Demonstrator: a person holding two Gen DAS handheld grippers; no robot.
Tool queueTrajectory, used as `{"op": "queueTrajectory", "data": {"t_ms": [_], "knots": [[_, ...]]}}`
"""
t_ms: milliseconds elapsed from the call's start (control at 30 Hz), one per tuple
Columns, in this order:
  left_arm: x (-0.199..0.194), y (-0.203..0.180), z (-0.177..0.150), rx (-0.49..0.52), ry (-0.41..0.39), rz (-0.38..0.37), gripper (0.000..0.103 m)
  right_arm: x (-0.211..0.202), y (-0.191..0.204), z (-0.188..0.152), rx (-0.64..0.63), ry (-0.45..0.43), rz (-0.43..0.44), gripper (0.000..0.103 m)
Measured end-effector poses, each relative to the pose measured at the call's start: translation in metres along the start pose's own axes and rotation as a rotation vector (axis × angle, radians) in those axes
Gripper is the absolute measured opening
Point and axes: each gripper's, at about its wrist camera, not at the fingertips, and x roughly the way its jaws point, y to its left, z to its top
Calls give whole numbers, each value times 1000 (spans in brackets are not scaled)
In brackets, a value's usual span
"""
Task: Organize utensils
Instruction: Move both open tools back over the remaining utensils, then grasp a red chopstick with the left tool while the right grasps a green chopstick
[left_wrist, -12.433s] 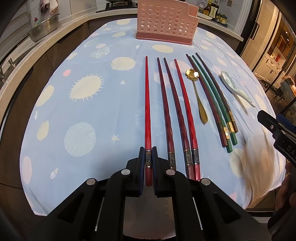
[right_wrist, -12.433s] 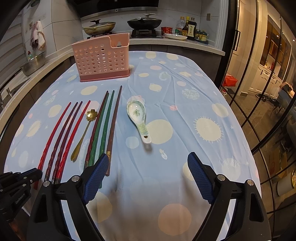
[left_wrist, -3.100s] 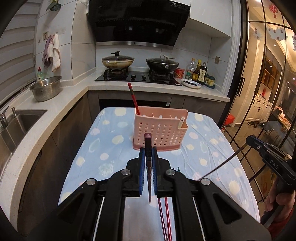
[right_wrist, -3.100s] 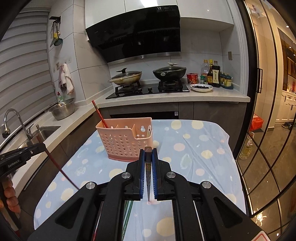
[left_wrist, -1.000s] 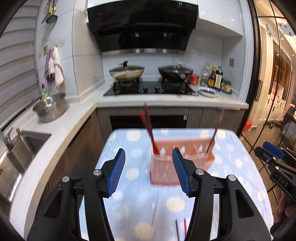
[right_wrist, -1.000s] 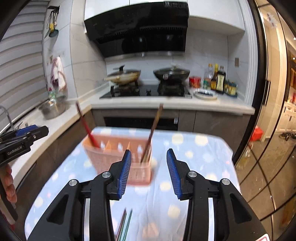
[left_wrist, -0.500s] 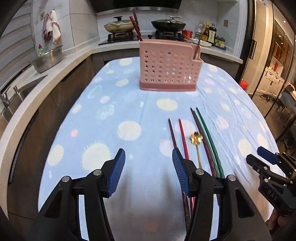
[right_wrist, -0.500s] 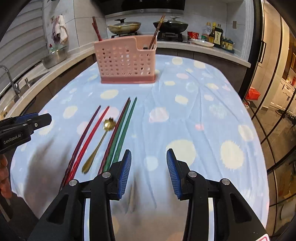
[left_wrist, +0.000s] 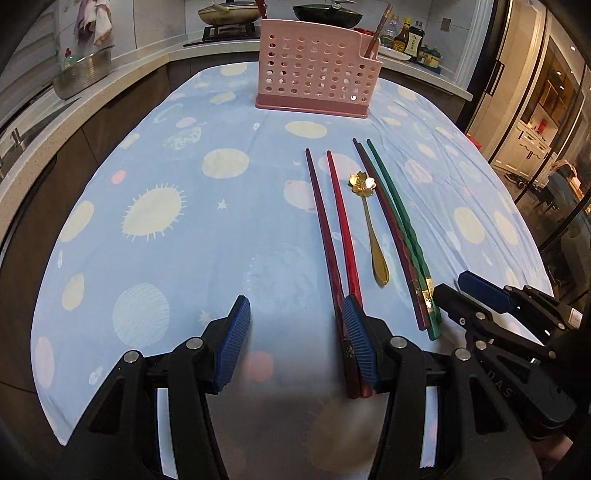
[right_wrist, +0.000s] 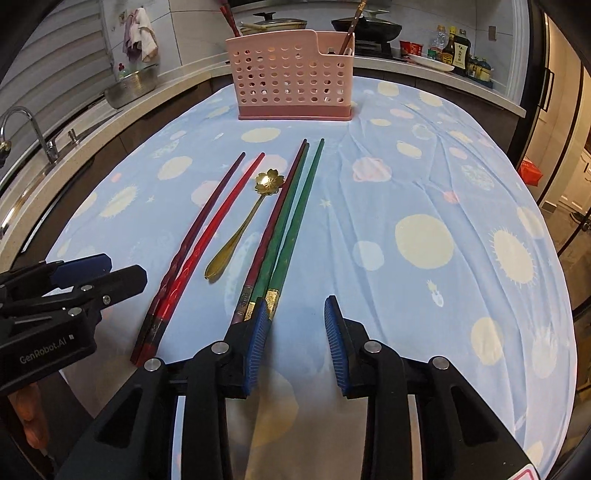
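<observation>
My claws (left_wrist: 293, 338) (right_wrist: 295, 343) are both apart; the chopsticks (left_wrist: 334, 236) look thin, stiff and slippery, so I'd pinch near the thick ends.

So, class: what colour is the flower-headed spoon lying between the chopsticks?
Gold; the spoon shows best in the right wrist view.

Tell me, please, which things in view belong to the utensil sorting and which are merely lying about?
Belonging to the job:
pink holder
red chopsticks
gold spoon
green chopsticks
left gripper, open
right gripper, open

Merely about:
metal bowl
sauce bottles
pans
tablecloth
</observation>
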Motion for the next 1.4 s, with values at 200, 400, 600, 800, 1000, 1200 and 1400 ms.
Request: {"op": "queueTrajectory", "data": {"t_ms": [200, 400, 600, 800, 1000, 1200, 1400], "knots": [[-1, -9, -4, 16, 5, -17, 50, 4, 7, 2, -13, 6, 8, 24], [6, -14, -11, 28, 35, -27, 50, 3, 4, -7, -30, 13, -14, 19], [7, -11, -15, 21, 51, -33, 50, 1, -4, -7, -10, 19, -14, 12], [4, -6, -22, 35, 44, -32, 47, 1, -6, -9, -3, 16, -12, 9], [8, -17, -25, 88, 17, 39, 43, 1, -6, -8, -6, 12, -14, 9], [6, -2, -19, 56, 28, 0, 8, 0, -9, -9, 4, 7, -5, 7], [-9, 11, -12, 11, 13, -29, 7, -15, -19, -5, 38, -16, 10, 7]]}}
